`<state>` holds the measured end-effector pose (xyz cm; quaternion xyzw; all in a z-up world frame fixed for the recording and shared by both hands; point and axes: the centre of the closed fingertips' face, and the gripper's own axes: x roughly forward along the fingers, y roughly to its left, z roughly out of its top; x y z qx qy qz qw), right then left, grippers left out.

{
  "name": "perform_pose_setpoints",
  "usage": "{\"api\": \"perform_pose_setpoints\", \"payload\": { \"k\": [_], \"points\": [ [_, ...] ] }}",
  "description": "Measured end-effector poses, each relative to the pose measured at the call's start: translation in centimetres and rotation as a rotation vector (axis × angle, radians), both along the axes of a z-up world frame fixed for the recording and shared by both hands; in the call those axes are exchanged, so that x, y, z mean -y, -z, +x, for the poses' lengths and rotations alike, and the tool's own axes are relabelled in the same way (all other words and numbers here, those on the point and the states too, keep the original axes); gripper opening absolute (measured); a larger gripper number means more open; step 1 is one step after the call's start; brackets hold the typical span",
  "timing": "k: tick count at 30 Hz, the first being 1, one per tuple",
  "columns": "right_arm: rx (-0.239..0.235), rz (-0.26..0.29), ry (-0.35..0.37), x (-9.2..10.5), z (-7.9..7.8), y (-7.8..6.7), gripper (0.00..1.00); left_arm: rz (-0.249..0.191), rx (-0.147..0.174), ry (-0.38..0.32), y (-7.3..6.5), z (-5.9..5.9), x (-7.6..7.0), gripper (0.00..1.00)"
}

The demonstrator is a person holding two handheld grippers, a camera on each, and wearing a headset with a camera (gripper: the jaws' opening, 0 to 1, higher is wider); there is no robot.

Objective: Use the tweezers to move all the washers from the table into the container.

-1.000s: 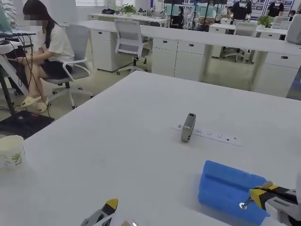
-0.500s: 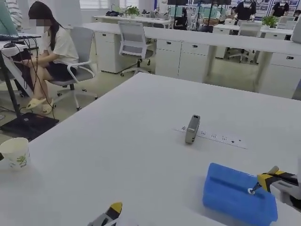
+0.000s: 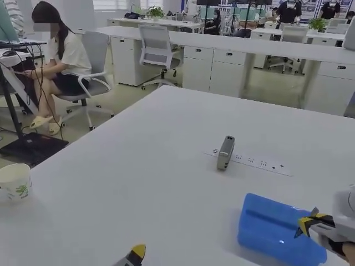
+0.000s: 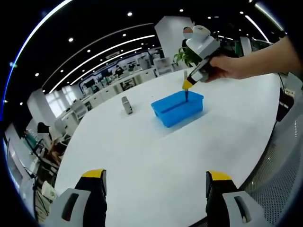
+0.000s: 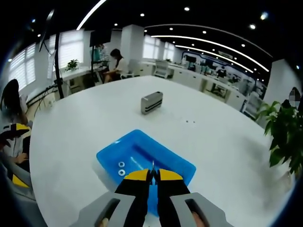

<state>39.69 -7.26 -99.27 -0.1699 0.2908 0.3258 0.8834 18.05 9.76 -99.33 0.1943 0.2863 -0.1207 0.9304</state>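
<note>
A blue container [image 3: 263,221] sits at the near right of the white table [image 3: 155,166]. In the right gripper view two washers [image 5: 121,168] lie inside the container [image 5: 116,144]. My right gripper [image 5: 153,176] is shut on thin tweezers [image 5: 153,165], whose tip hangs over the container's floor with nothing in it. From the head view the right gripper [image 3: 305,224] hovers at the container's right end. The left gripper view shows the tweezers [image 4: 186,94] pointing down into the container [image 4: 182,113]. My left gripper [image 4: 156,176] is open and holds nothing, low at the table's near edge [image 3: 136,254].
A grey metal block [image 3: 224,152] stands beside a flush socket strip [image 3: 255,162] mid-table. A paper cup [image 3: 14,182] sits at the left edge. A person [image 3: 61,52] sits on a chair beyond the table. A potted plant [image 5: 284,137] stands off the table's far side.
The washer that hung at the tweezers' tip above the container is gone from the tip. The right gripper has pulled slightly back to the right.
</note>
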Motion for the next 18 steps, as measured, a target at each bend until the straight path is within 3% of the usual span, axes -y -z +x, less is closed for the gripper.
{"api": "perform_pose_setpoints", "payload": {
  "k": [11, 17, 18],
  "points": [
    [-0.015, 0.002, 0.006, 0.1, -0.8, 0.2, 0.01, -0.017, -0.008, 0.013, 0.0, 0.0, 0.3, 0.87],
    [-0.019, 0.006, 0.002, 0.4, -0.8, 0.3, 0.01, -0.071, -0.017, 0.035, -0.3, 0.0, 0.9, 0.85],
    [-0.018, 0.008, 0.001, 0.4, -0.8, 0.2, 0.01, -0.106, -0.034, 0.051, -0.4, 0.0, 1.4, 0.81]
  ]
}}
